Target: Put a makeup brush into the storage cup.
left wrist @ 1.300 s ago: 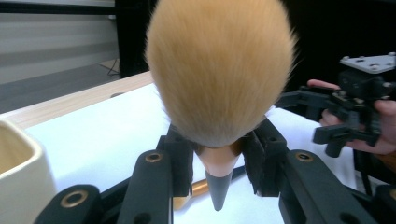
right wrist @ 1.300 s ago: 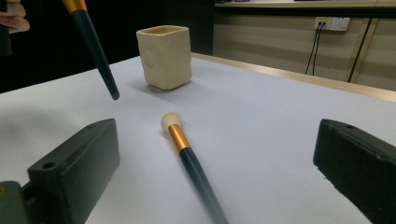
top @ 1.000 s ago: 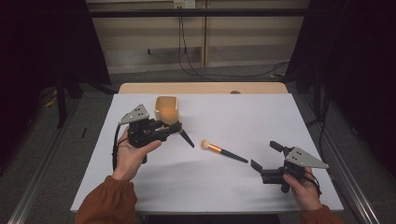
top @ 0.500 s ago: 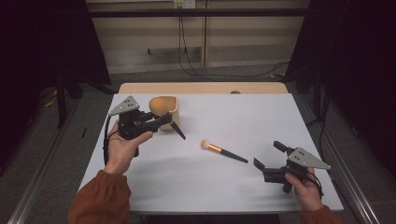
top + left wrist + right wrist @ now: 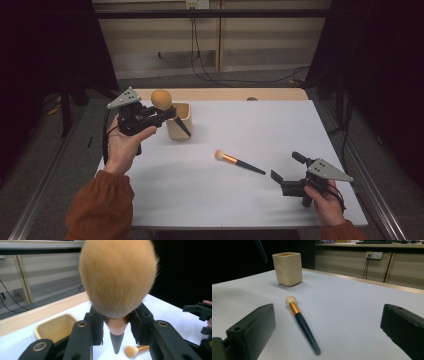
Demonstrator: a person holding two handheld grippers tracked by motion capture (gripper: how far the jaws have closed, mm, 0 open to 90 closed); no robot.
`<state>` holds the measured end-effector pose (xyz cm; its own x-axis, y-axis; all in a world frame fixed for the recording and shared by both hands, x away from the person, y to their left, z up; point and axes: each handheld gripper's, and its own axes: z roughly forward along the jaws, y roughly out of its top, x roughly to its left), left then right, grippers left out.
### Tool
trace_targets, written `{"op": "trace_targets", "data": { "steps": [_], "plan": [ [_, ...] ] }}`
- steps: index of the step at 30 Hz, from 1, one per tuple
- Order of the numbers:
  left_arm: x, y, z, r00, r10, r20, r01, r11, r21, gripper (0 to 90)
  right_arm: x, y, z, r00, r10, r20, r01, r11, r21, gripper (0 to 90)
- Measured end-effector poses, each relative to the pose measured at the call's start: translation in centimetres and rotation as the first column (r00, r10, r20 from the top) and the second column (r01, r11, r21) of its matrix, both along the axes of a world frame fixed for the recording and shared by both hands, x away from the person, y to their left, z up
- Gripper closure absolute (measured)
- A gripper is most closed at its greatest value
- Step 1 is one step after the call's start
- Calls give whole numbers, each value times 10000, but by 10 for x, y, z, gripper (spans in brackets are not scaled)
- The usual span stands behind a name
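Observation:
My left gripper (image 5: 159, 116) is shut on a large makeup brush, raised beside the cream square cup (image 5: 180, 122). The fluffy orange head (image 5: 161, 98) points up and the dark handle tip (image 5: 184, 130) slants down in front of the cup. In the left gripper view the brush head (image 5: 118, 277) towers between the jaws, with the cup (image 5: 56, 326) below left. A smaller brush (image 5: 239, 162) with an orange ferrule lies flat mid-table. My right gripper (image 5: 287, 172) rests open near the front right, facing the small brush (image 5: 302, 325) and the cup (image 5: 287, 268).
White sheet (image 5: 280, 125) covers the table, with a wooden edge (image 5: 225, 94) at the back. Cables hang on the wall behind. Dark floor and metal rails flank both sides. The right gripper (image 5: 200, 311) appears far off in the left gripper view.
The left hand has lifted and drawn left and back with the large brush, tilting its head upward beside the cup. The right gripper and small brush stay put.

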<state>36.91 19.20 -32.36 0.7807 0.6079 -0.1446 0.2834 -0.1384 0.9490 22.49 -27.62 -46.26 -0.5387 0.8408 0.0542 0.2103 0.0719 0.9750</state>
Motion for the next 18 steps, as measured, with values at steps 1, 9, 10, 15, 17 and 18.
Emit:
{"op": "trace_targets", "data": {
  "steps": [1, 9, 10, 15, 17, 18],
  "plan": [
    [1, 1, 1, 10000, 38, 13, -38, 10000, -36, 658, 0, 0, 0, 10000, -12, -12, 12, 10000, -47, 0],
    [10, 7, 4, 9984, 529, 178, -526, 9985, -167, 658, 0, 0, -1, 10000, -7, -22, 7, 10000, -52, 0],
    [11, 7, 5, 9981, 586, 202, -583, 9982, -147, 658, 0, 0, -1, 10000, 6, -20, -6, 10000, -72, 0],
    [17, 9, 8, 9972, 701, 268, -701, 9975, -17, 658, 0, 0, -2, 9999, 114, -67, -114, 9999, -36, 0],
    [20, 9, 10, 9966, 765, 292, -763, 9971, -57, 658, 1, 0, -2, 9999, 93, -66, -94, 9999, -39, 0],
    [21, 9, 10, 9963, 797, 315, -797, 9968, -21, 658, 1, 0, -2, 9999, 87, -70, -87, 10000, -36, 0]
  ]
}}
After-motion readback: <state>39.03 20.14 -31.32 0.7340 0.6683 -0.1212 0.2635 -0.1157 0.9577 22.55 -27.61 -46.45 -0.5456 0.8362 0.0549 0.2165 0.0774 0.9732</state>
